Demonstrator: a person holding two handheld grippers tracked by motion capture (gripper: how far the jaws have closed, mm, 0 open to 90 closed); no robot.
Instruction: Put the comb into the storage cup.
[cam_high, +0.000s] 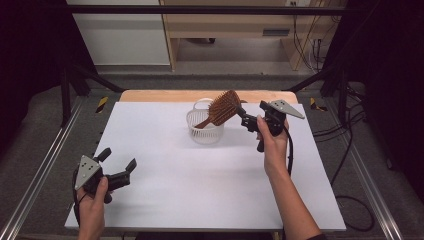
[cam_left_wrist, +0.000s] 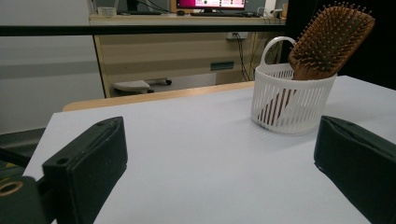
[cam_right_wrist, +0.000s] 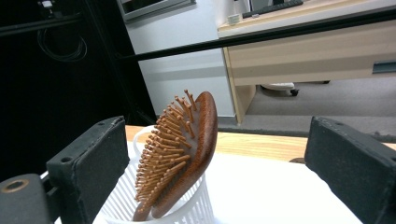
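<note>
- Right gripper (cam_high: 246, 116) held above the far right part of the white table (cam_high: 165, 200), jaws spread wide, nothing pinched between them.
- Seen along the right gripper (cam_right_wrist: 215, 163) in its own view: both black jaws well apart, with the wooden hairbrush (cam_right_wrist: 180, 158) standing in the gap between them but touching neither.
- Hairbrush (cam_high: 221, 108) propped handle-down in the small white basket (cam_high: 200, 131), tilted, head sticking out above the rim and leaning toward the right gripper.
- From the high view, tips of the right gripper just beside the brush head; contact there not clear, though the right gripper view shows open space on both sides.
- Bristles facing the left jaw in the right gripper view, smooth wooden back toward the right jaw.
- Left gripper (cam_high: 118, 162) low over the near left corner of the table, held in a hand (cam_high: 92, 200), jaws likewise spread, empty.
- In the left gripper view, left gripper (cam_left_wrist: 219, 154) with bare table between its jaws; basket (cam_left_wrist: 292, 100) and hairbrush (cam_left_wrist: 329, 42) farther off, toward the upper right, well apart from these jaws.
- Basket standing upright on the far middle of the table, looped handle (cam_high: 202, 103) at its back rim.
- Right hand (cam_high: 272, 145) wrapped round the grip, cable (cam_high: 290, 150) trailing down beside the forearm.
</note>
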